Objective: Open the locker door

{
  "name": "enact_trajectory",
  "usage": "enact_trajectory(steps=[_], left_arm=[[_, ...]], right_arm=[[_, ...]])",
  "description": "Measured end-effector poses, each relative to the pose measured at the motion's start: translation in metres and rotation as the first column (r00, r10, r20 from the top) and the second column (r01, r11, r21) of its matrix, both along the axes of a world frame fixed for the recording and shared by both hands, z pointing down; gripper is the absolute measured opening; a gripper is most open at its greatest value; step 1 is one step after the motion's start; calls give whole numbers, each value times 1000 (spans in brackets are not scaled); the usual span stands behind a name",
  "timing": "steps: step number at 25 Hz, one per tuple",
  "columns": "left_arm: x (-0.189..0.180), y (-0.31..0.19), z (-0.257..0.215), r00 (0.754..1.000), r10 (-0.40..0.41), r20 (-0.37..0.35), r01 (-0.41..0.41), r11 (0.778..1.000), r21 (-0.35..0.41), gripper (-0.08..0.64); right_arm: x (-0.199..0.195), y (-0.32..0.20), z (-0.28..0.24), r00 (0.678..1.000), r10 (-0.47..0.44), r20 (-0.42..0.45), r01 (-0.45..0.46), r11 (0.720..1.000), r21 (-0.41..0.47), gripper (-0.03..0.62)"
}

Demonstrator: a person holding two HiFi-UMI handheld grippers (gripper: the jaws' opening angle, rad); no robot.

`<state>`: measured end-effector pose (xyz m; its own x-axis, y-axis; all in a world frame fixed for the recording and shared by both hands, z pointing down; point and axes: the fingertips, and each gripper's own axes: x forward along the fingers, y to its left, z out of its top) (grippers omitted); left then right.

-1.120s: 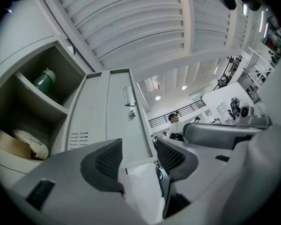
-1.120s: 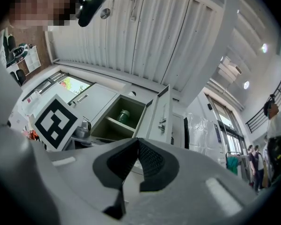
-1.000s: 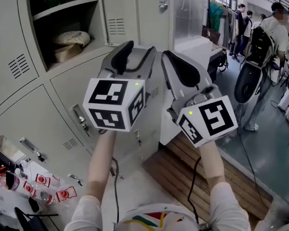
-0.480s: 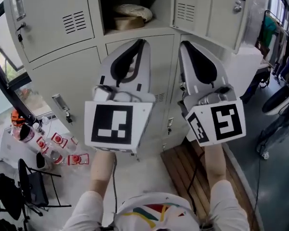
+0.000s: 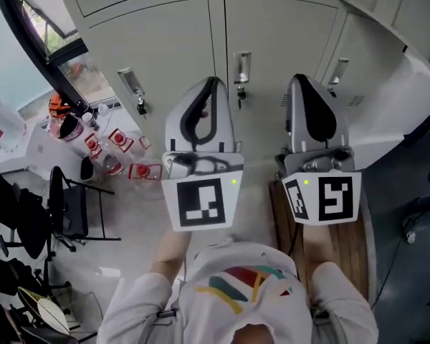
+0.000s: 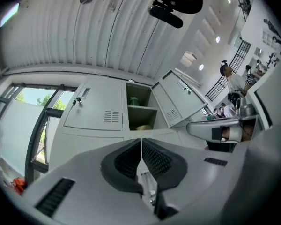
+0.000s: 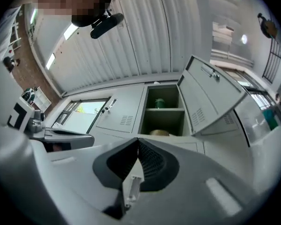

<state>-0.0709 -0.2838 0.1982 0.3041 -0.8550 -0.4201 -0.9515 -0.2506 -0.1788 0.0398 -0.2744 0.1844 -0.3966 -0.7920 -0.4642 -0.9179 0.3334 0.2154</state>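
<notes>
The grey lockers (image 5: 165, 41) fill the top of the head view. One upper compartment (image 7: 163, 109) stands open, its door (image 7: 214, 97) swung out to the right; the open door (image 6: 178, 100) also shows in the left gripper view. A green object (image 7: 160, 102) sits on its upper shelf. My left gripper (image 5: 211, 79) and right gripper (image 5: 299, 77) hang side by side before the lower doors, clear of the latch (image 5: 241, 69) between them. Both point up toward the lockers and touch nothing. The left jaws have just been closing, with nothing between them. The right jaws are shut and hold nothing.
Bottles with red labels (image 5: 118, 153) lie on the floor at the left beside a black chair (image 5: 64, 206). A wooden platform (image 5: 344, 242) lies below the right arm. A dark window frame (image 5: 29, 34) runs at the upper left. A person (image 6: 227, 74) stands far off at the right.
Both grippers sank and drew back from the lockers, and the head view tipped downward. The left jaws went from open to shut. The right jaws stayed shut.
</notes>
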Motion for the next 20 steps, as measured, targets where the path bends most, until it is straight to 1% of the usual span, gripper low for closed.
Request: enact_trajectory(steps=[1,3,6,8,10,13,15,20], left_arm=[[-2,0,14,1000,-5,-7,5,1000,-24,20],[-9,4,38,1000,-14,-24,13,998,-56,20],[-21,10,69,997,-55,-48,50,994,-97,20],[-25,13,86,995,-69,-72,59,990,-128,20],[-26,13,101,994,-73,-79,60,987,-152,20],[-23,11,120,994,-85,-75,69,978,-198,20],[-22,11,130,992,-89,-89,67,972,-227,20],[-20,6,140,991,-89,-96,62,965,-256,20]], right_arm=[[0,0,14,1000,0,2,0,1000,-17,5],[0,4,39,1000,20,-21,-21,999,-31,5],[1,10,71,996,60,-59,-62,997,-38,5],[0,14,91,996,61,-62,-65,996,-66,5],[-4,16,111,997,49,-52,-55,993,-108,5],[-10,17,138,999,29,-44,-36,984,-174,5],[-14,19,149,999,16,-40,-23,979,-203,5],[-12,17,170,999,19,-40,-29,964,-264,5]])
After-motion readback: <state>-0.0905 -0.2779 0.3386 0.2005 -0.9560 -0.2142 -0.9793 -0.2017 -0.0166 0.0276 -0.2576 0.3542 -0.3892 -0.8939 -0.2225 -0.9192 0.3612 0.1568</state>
